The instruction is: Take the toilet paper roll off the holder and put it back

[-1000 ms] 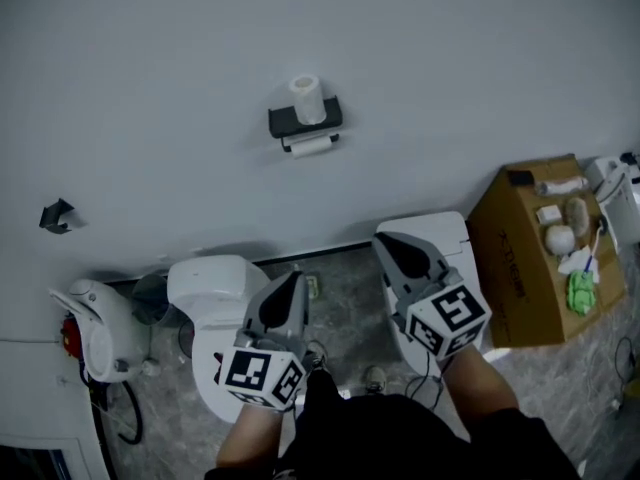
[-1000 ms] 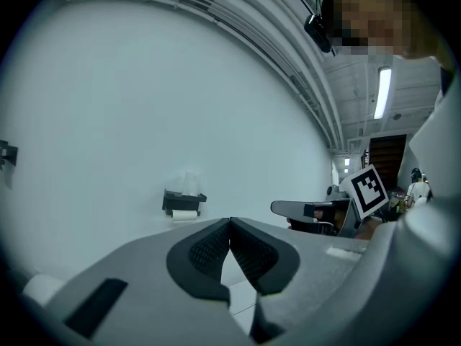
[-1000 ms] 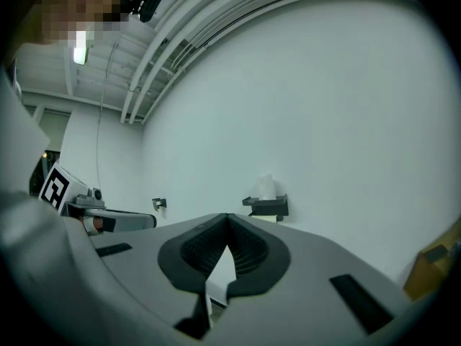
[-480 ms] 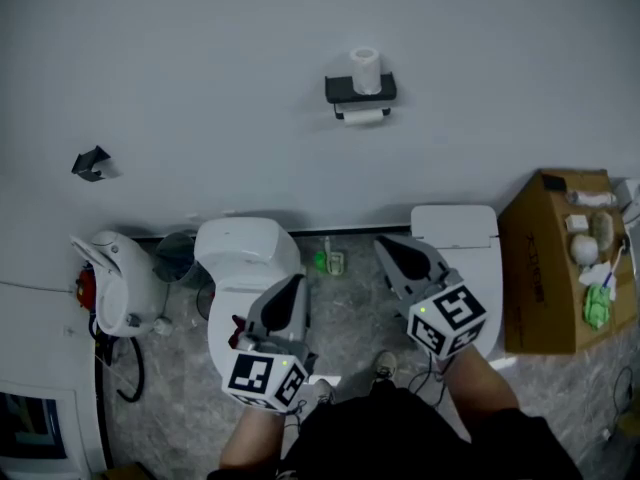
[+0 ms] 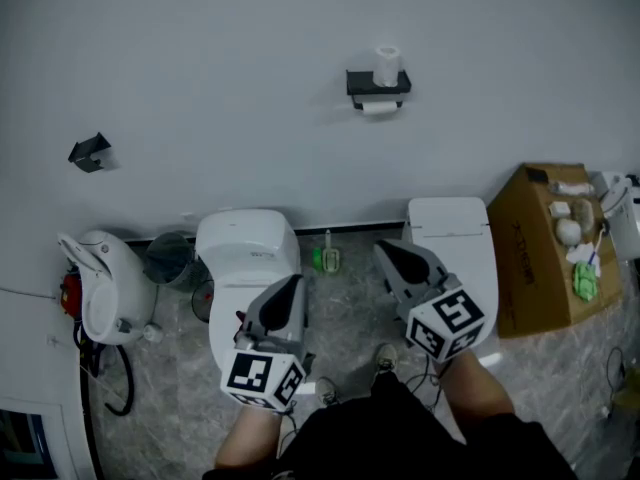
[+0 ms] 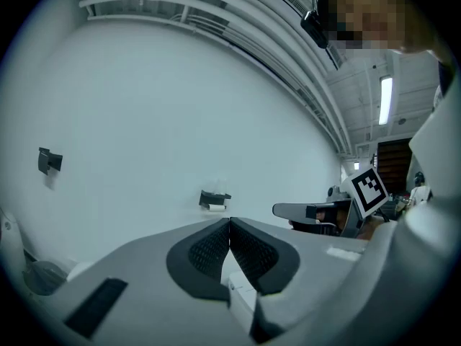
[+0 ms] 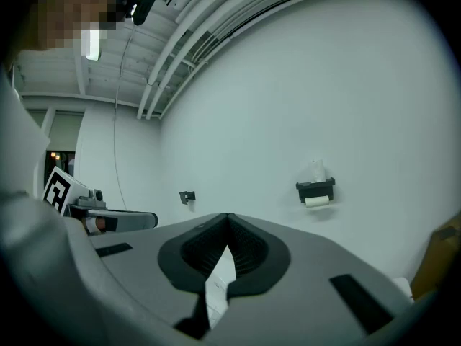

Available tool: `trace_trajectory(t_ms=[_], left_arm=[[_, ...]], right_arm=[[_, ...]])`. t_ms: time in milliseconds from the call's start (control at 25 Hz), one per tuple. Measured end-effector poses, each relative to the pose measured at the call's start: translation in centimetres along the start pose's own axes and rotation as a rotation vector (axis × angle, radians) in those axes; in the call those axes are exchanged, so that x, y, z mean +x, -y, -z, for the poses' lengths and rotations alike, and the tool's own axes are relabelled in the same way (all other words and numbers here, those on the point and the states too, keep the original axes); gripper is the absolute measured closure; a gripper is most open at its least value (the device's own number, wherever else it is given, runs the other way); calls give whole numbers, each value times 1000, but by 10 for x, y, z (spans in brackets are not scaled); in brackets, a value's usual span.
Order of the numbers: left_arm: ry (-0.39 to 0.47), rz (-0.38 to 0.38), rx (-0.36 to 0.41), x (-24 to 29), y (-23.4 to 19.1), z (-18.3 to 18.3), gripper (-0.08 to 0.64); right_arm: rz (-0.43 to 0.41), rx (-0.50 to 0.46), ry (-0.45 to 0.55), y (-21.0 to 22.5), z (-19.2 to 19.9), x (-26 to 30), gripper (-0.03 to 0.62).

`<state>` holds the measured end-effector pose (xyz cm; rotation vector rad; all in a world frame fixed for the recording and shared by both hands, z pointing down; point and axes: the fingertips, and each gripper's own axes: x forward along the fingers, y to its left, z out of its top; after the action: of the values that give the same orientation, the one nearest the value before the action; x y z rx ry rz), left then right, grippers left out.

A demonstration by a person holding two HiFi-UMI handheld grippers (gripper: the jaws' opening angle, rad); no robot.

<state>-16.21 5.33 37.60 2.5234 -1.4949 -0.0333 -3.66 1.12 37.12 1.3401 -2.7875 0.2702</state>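
The white toilet paper roll [image 5: 387, 65] stands upright on top of the black wall-mounted holder [image 5: 377, 84], a second white roll [image 5: 378, 108] hanging beneath it; both sit on the pale wall [image 5: 200, 68], well apart from the grippers; the left gripper [image 5: 292, 282] and right gripper [image 5: 384, 249] each have jaws pressed together on nothing, above two white toilets [image 5: 247, 253].

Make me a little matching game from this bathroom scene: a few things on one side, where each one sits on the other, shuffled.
Things:
1. upright toilet paper roll
2. cardboard box
3. green object
4. small black bracket

Places:
A. on the floor, between the left toilet and the right toilet
B. on the wall, far left
C. standing on the black holder
D. at the right, beside the right toilet

Pairs: 1-C, 2-D, 3-A, 4-B
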Motion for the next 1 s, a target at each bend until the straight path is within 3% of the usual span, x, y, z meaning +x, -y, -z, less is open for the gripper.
trace_trajectory(t_ms=[240, 520, 720, 1000], left_arm=[[-28, 119, -10, -22, -2, 13, 555], [-31, 227, -6, -27, 25, 12, 555], [-25, 249, 0, -20, 47, 8, 555], [-40, 226, 10, -3, 101, 17, 555]], right_arm=[[128, 3, 7, -25, 14, -24, 594], [243, 16, 6, -25, 20, -68, 594], [264, 9, 14, -13, 12, -90, 594], [227, 33, 18, 21, 11, -129, 594]])
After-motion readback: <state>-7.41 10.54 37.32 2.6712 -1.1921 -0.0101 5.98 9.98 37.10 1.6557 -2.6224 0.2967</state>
